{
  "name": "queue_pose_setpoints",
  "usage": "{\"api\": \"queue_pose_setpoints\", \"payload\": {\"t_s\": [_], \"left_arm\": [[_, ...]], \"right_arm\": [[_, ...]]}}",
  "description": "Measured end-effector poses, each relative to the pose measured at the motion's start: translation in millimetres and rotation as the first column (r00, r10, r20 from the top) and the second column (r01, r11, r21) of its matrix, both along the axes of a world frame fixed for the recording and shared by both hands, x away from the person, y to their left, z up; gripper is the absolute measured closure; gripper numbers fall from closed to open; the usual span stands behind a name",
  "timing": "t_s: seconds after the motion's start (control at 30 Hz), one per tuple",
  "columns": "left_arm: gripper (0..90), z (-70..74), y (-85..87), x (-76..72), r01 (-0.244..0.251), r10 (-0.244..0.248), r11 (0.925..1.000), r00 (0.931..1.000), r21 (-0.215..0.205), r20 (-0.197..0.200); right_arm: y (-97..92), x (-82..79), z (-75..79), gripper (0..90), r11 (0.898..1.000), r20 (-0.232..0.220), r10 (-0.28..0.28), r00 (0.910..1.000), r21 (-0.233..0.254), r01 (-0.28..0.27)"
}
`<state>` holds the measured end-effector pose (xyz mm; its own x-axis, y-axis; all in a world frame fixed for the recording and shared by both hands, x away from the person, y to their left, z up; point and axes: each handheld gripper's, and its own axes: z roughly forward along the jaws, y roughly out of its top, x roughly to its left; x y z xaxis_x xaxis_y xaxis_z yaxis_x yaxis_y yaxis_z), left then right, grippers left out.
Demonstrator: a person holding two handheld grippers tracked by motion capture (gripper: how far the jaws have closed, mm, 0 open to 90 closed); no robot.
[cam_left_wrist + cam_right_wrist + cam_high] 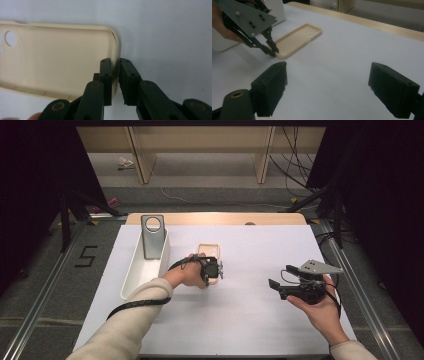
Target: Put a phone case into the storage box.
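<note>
A beige phone case point(207, 251) lies open side up on the white table, near the middle. My left gripper point(216, 270) reaches its near end. In the left gripper view the two pads point(106, 75) stand on either side of the case's end rim point(115, 50), one inside the shell and one outside, pressed against it. The right gripper view shows the same grip on the case point(297, 41) by the left gripper point(273, 51). My right gripper point(280, 276) is held above the table at the right, its jaws wide apart with only bare table between them point(327, 72).
A long white bin point(135, 270) stands left of the case, with a grey phone case point(152, 237) leaning upright at its far end. The table's wooden far edge point(215, 218) runs behind. A metal rail point(350, 270) lies beside the table at the right.
</note>
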<state>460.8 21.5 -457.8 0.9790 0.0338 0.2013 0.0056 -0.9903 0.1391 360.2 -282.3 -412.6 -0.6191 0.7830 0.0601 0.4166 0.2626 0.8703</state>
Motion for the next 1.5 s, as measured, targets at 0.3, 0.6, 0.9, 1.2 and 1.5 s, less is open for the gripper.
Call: {"api": "queue_pose_setpoints", "payload": {"t_s": [0.3, 0.6, 0.9, 1.2, 1.5], "left_arm": [[84.3, 0.4, -3.0, -1.4, 0.022, -0.022, 0.9992, 0.9996, 0.032, 0.016], [86.0, 0.4, -3.0, -3.5, 0.046, -0.047, 0.9981, 0.9985, 0.041, 0.027], [87.5, 3.6, -1.5, -9.7, 0.052, -0.053, 0.9984, 0.9972, 0.021, 0.052], [87.6, 14.9, 4.6, -25.0, 0.058, -0.053, 0.9976, 0.9928, -0.039, 0.108], [87.6, 17.9, 9.8, -46.0, 0.046, -0.032, 0.9938, 0.9897, -0.101, 0.139]], "right_arm": [[-0.4, 0.1, 0.1, 16.2, 1.0, 0.0, 0.0, 1.0, 0.001, 0.0], [-0.4, 0.3, -0.1, 16.2, 1.0, 0.0, 0.0, 1.0, 0.002, 0.0], [-0.7, 0.4, 0.0, 16.2, 1.0, 0.001, -0.003, 1.0, 0.001, 0.003], [0.6, 1.3, -0.4, 16.2, 1.0, -0.002, -0.008, 1.0, -0.002, 0.008], [5.9, 5.9, -1.1, 16.3, 1.0, -0.008, -0.013, 0.9999, -0.003, 0.013]]}}
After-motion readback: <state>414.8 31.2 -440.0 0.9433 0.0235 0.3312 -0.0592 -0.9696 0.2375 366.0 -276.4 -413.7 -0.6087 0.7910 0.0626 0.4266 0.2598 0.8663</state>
